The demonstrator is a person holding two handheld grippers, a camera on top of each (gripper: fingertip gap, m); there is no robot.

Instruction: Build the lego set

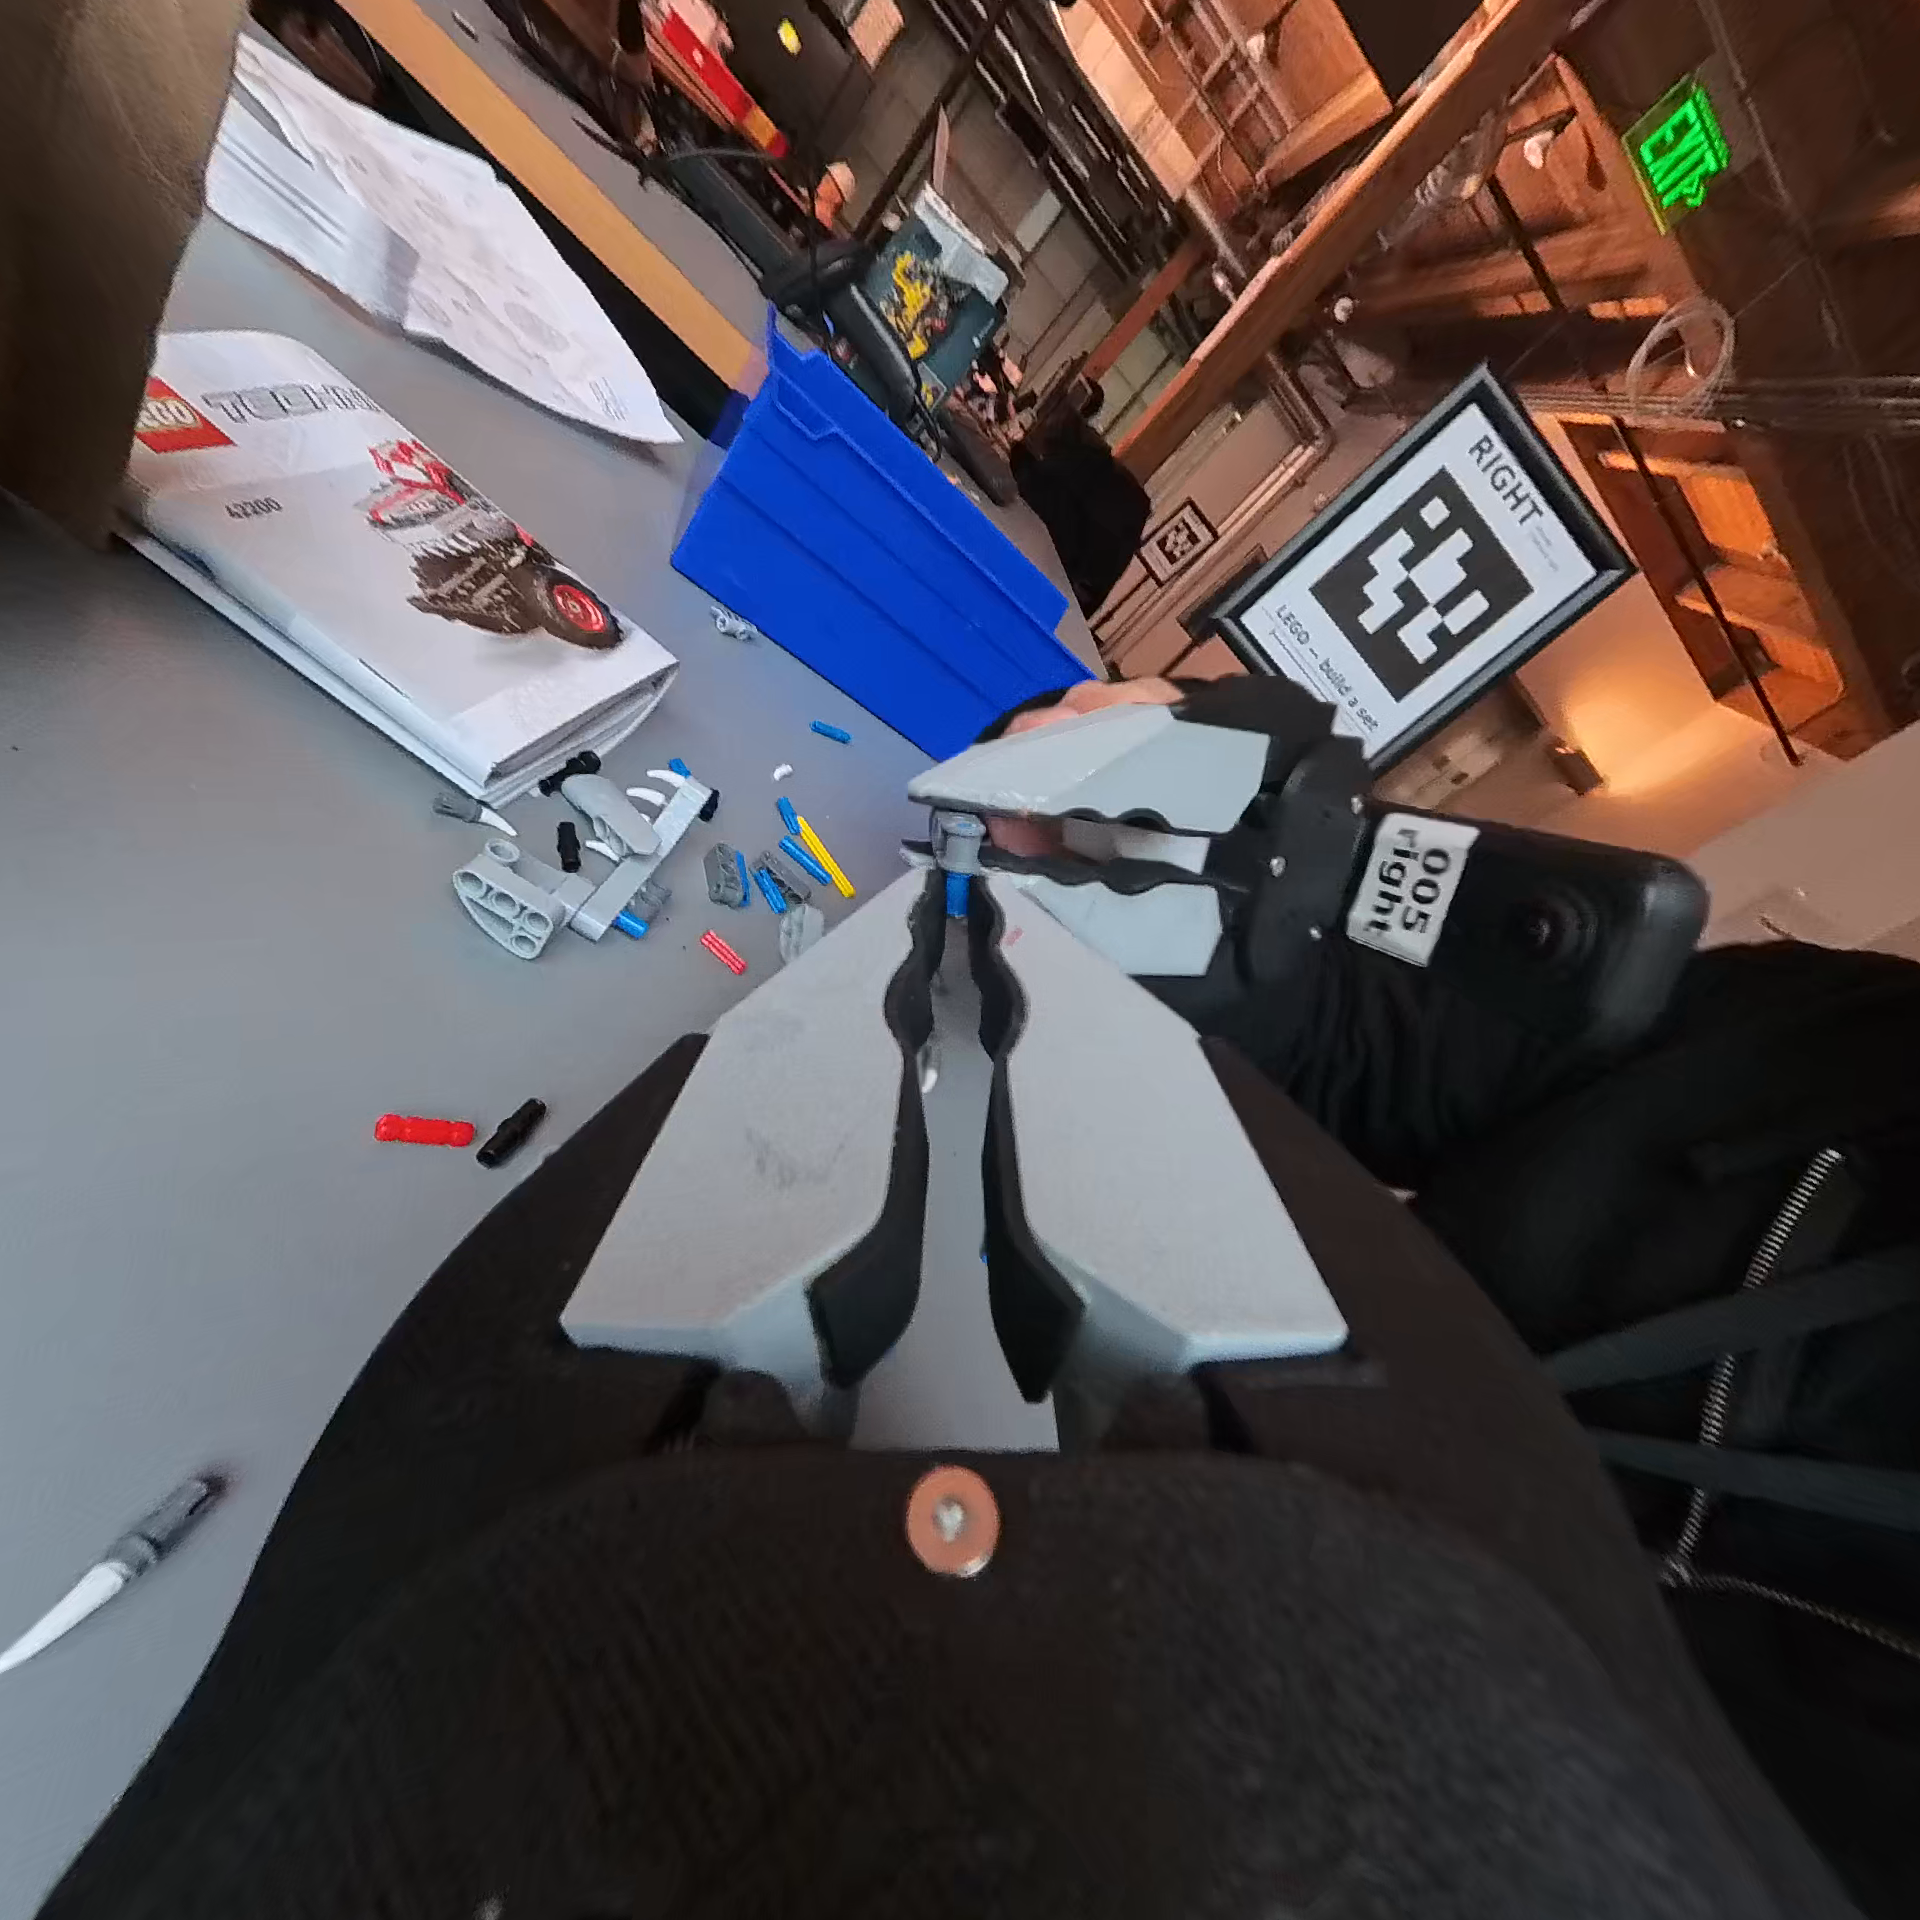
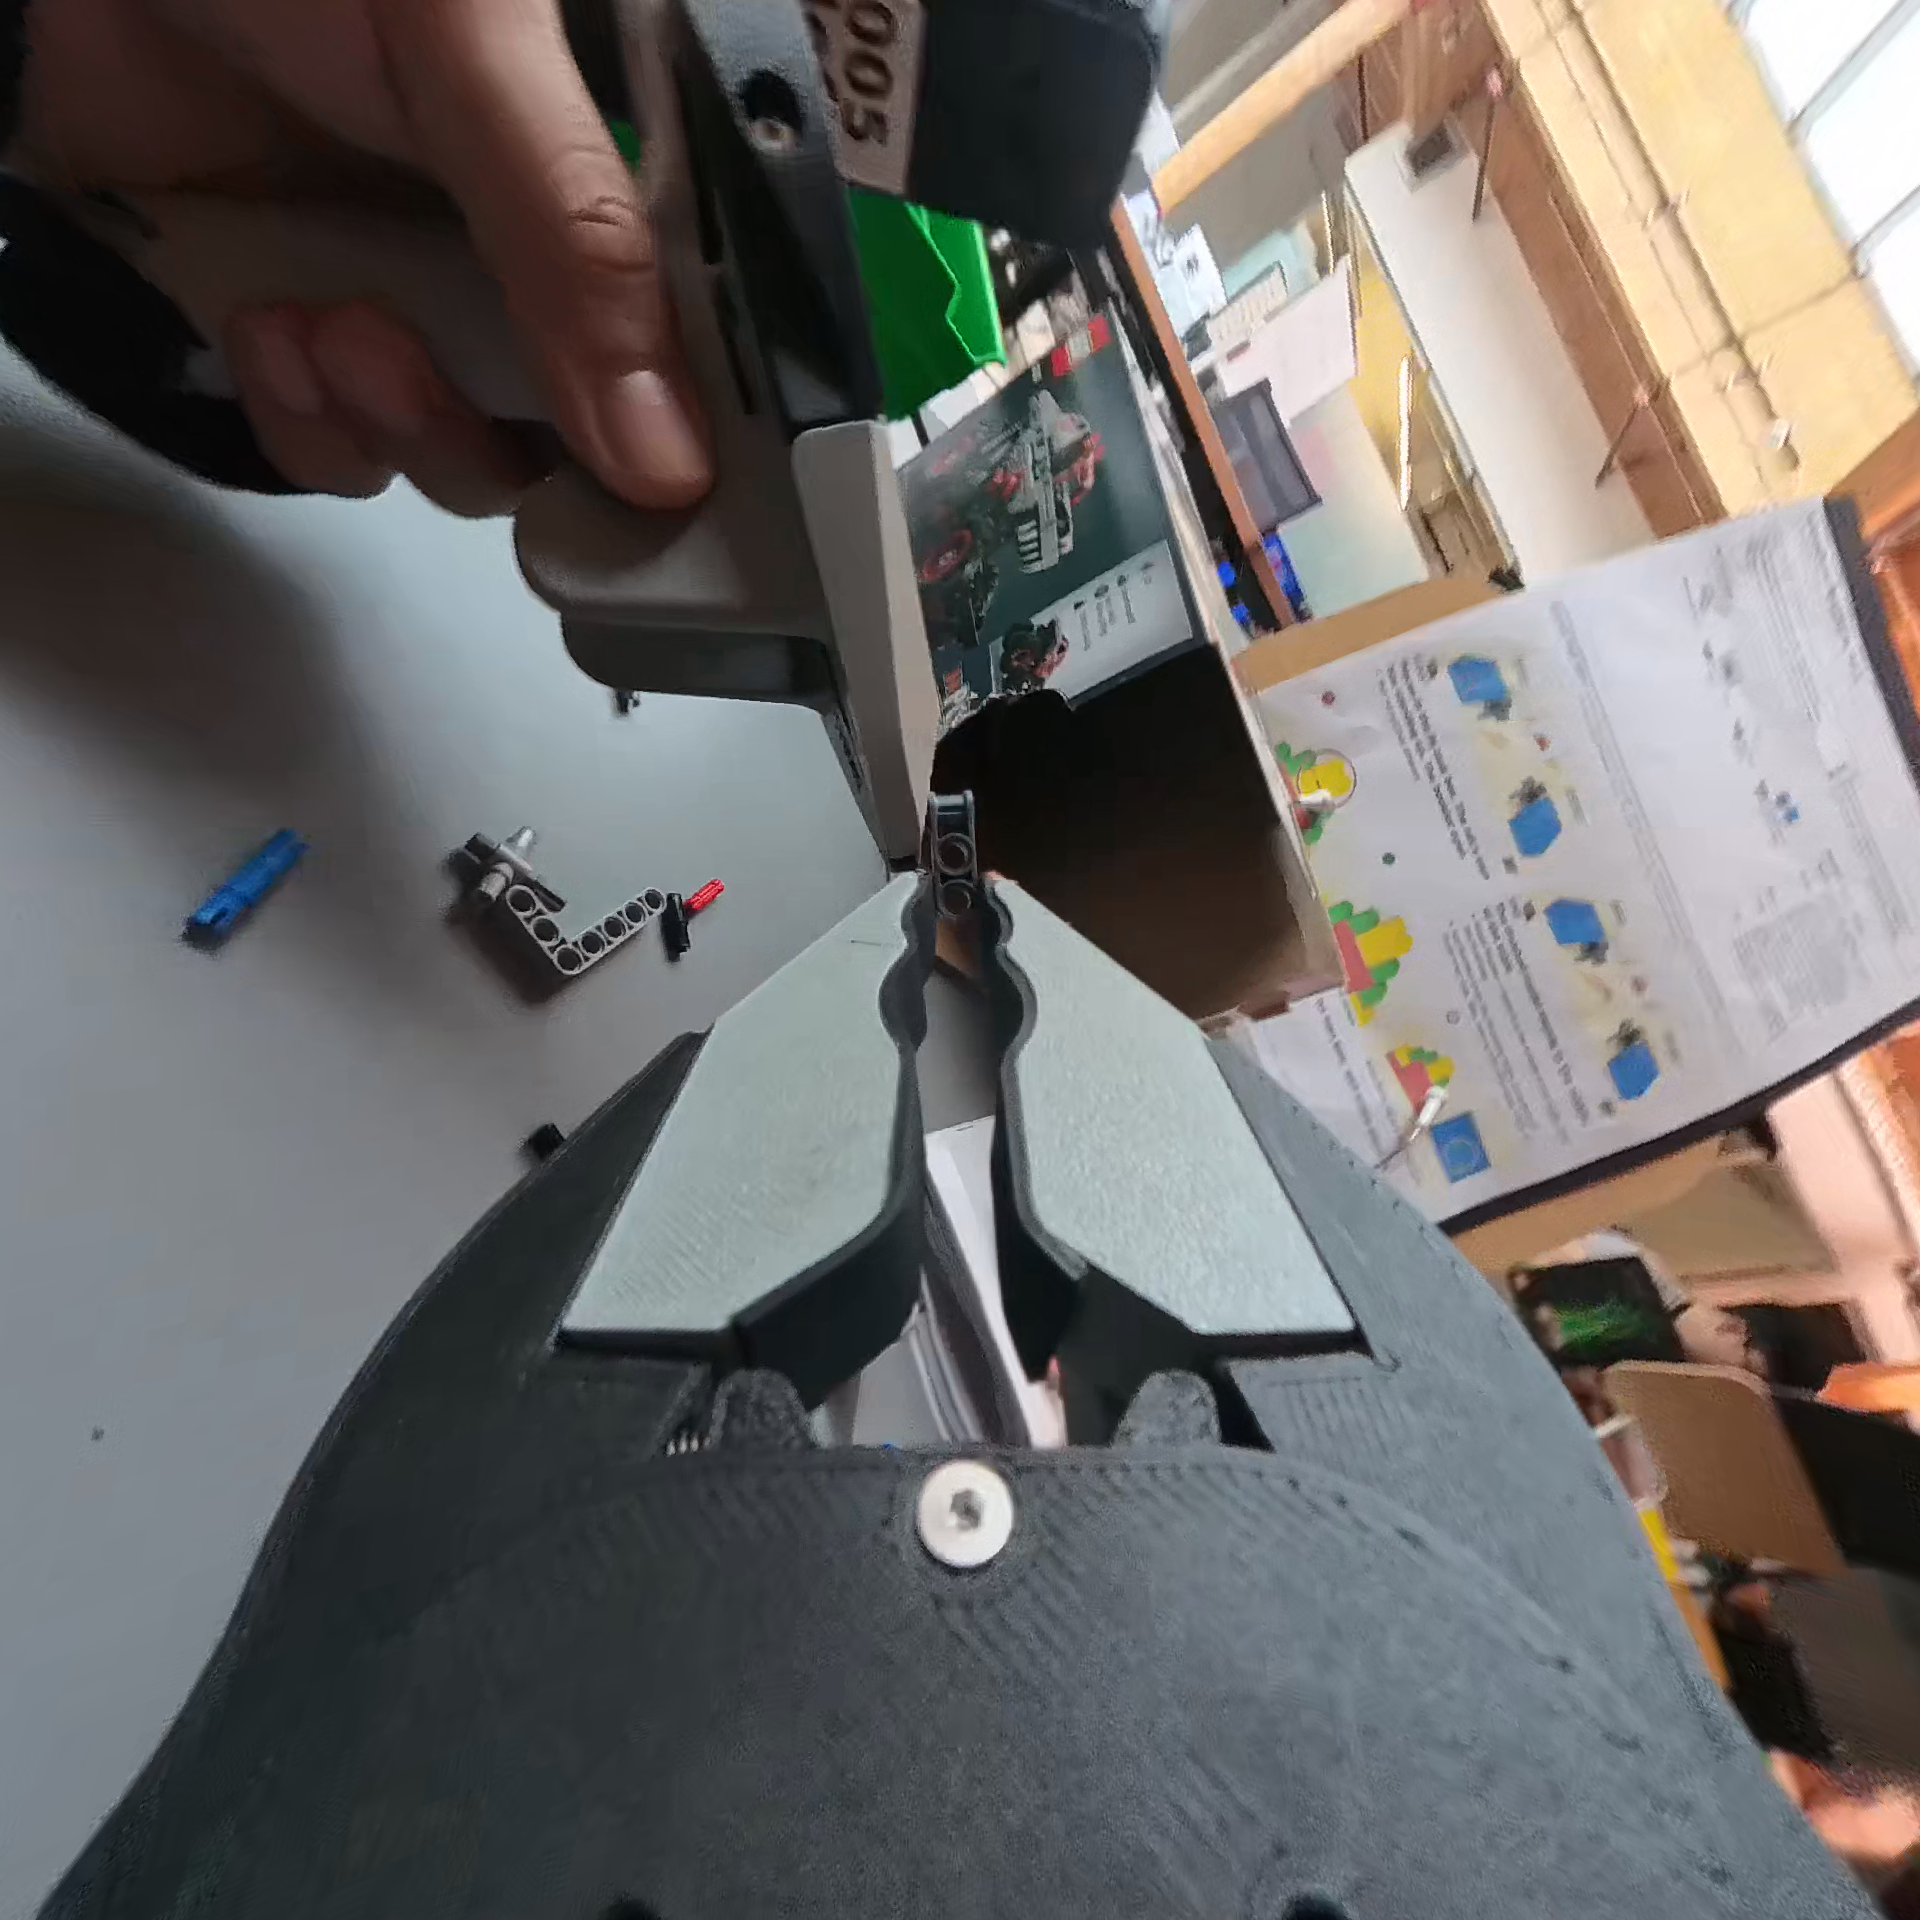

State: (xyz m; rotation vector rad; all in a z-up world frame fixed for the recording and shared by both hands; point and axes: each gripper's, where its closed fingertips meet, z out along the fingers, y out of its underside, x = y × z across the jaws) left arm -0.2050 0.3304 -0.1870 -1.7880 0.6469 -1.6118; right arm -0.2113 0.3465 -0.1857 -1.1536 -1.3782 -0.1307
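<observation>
Right now the left gripper [image 1: 954, 896], at centre frame in its own wrist view, has its jaws pinched narrow on a small blue pin [image 1: 957, 894]. The pin's upper end sits in a small grey connector [image 1: 958, 837], and that connector is clamped in the nearly closed jaws of the right gripper [image 1: 951, 831], which comes in from the right of the frame. In the right wrist view the right gripper [image 2: 954, 894] shows the same piece as a short dark beam with round holes [image 2: 953, 852], standing up between its fingertips with the left gripper's grey finger [image 2: 873, 644] just beside it; a bare hand [image 2: 436, 260] grips that tool at the upper left. Lower left on the grey table [image 1: 260, 1039] lie a red pin [image 1: 423, 1129] and a black pin [image 1: 511, 1131] side by side. Farther up, left of centre, a partly built grey assembly with white claws [image 1: 582, 852] rests among loose blue, yellow and red pins. Touching it from behind is the folded instruction booklet [image 1: 416, 582], with an open sheet [image 1: 436, 270] beyond at upper left. A blue plastic bin [image 1: 862, 561] stands at upper centre, and a framed marker sign [image 1: 1434, 561] leans to its right.
</observation>
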